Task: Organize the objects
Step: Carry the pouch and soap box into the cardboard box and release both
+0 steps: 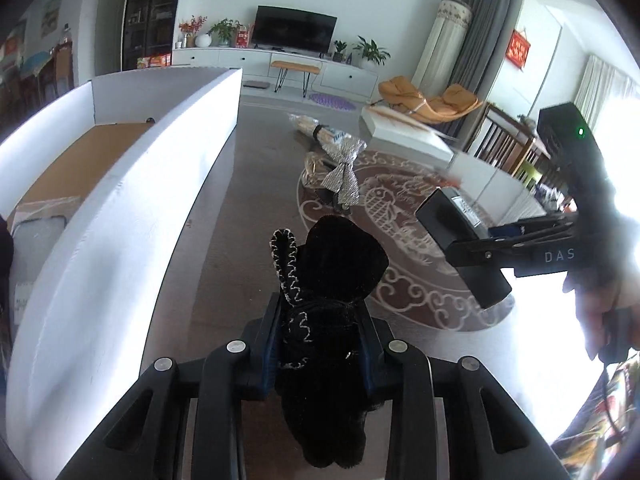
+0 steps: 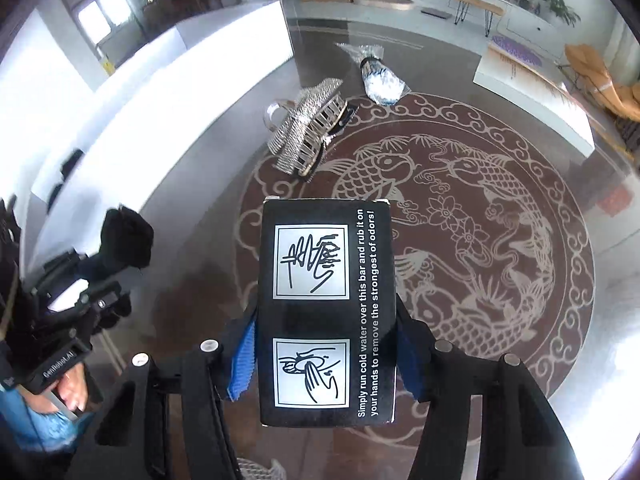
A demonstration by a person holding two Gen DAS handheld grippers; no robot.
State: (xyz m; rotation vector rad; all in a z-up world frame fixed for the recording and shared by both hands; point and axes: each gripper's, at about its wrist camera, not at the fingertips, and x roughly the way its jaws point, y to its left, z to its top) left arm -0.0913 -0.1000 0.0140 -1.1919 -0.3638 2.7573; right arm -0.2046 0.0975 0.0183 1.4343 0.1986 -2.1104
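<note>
velvet, black and trimmed with pale zigzag stitching, fills the middle of the left wrist view: a soft black pouch [image 1: 326,304] sits pinched between the jaws of the left gripper [image 1: 322,332], its blue pads pressed into the fabric on both sides. the pouch is held above the glass tabletop [image 1: 256,168], just beside the tall white box [image 1: 120,208] that runs along the left; inside that box a brown cardboard floor shows.

in the right wrist view the right gripper [image 2: 325,344] has its jaws pinching a black carton [image 2: 326,312] by its long sides. the carton's upper face carries two white hand-washing drawings and a printed line about rubbing a bar under cold water. it hangs over the round koi-patterned inlay [image 2: 480,208] under the glass.

farther out on the tabletop lie a silver glittery hair clip [image 2: 308,128] and, beyond it, a plastic-wrapped roll [image 2: 380,76], near each other but apart. a flat white box [image 2: 532,92] rests toward the right edge. each gripper shows in the other's view, well apart.
</note>
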